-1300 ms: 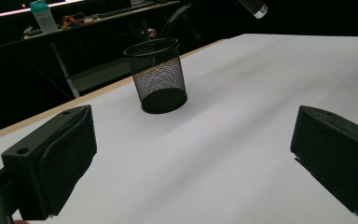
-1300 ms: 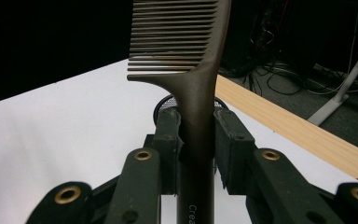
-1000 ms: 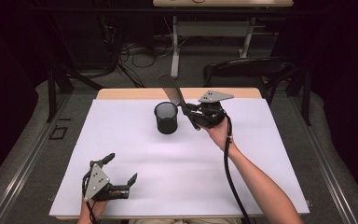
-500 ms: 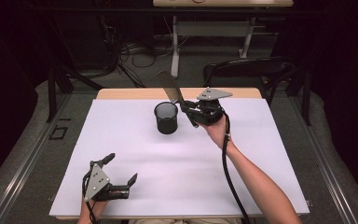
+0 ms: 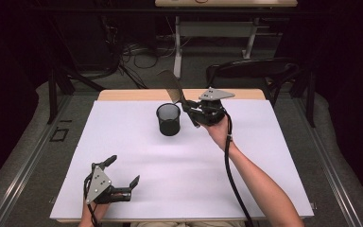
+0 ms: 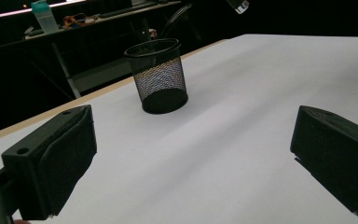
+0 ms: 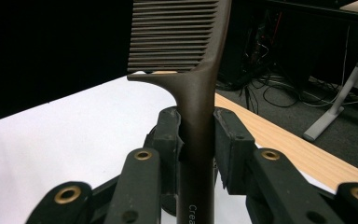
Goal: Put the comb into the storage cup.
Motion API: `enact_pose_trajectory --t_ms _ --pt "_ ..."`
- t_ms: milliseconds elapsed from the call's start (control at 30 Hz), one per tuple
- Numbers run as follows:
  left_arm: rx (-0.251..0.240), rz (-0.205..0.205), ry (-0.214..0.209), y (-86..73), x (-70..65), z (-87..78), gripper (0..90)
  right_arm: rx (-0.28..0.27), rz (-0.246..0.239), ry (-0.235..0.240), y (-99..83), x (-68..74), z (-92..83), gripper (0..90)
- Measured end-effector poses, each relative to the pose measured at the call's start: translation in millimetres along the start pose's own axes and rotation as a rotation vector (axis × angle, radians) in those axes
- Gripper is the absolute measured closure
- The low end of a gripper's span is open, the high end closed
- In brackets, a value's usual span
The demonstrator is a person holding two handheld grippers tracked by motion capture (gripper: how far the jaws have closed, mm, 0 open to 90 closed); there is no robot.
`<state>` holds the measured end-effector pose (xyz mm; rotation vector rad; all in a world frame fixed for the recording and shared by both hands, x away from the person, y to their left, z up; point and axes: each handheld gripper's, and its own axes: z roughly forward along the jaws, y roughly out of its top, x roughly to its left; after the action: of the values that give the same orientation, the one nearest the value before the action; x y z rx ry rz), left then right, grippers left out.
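Observation:
A dark brown comb (image 7: 192, 70) is clamped by its handle between the pads of my right gripper (image 7: 197, 140), teeth end up. From above, that comb (image 5: 172, 87) slants up and left out of the right gripper (image 5: 191, 109), which hovers just right of a black mesh cup (image 5: 169, 119) standing upright on the white table cover. My left gripper (image 5: 123, 172) rests near the front left edge, jaws wide apart with nothing between them. Its own view shows the mesh cup (image 6: 159, 74) ahead of the open left gripper (image 6: 193, 154).
A white cover (image 5: 264, 156) spreads over the wooden table (image 5: 123, 94). A black chair (image 5: 253, 71) stands behind the far edge. Desk legs and cables (image 5: 137, 52) lie on the floor beyond. A bottle (image 6: 43, 15) stands on a far desk.

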<state>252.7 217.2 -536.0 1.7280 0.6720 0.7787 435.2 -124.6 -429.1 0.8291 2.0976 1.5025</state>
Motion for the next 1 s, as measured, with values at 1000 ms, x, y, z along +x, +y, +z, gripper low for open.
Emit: enact_pose_trajectory --t_ms 1000 --pt "-0.002 -0.001 0.003 -0.1 0.7 -0.3 0.2 -0.056 0.017 -0.01 0.0 -3.3 17.7 72.6"
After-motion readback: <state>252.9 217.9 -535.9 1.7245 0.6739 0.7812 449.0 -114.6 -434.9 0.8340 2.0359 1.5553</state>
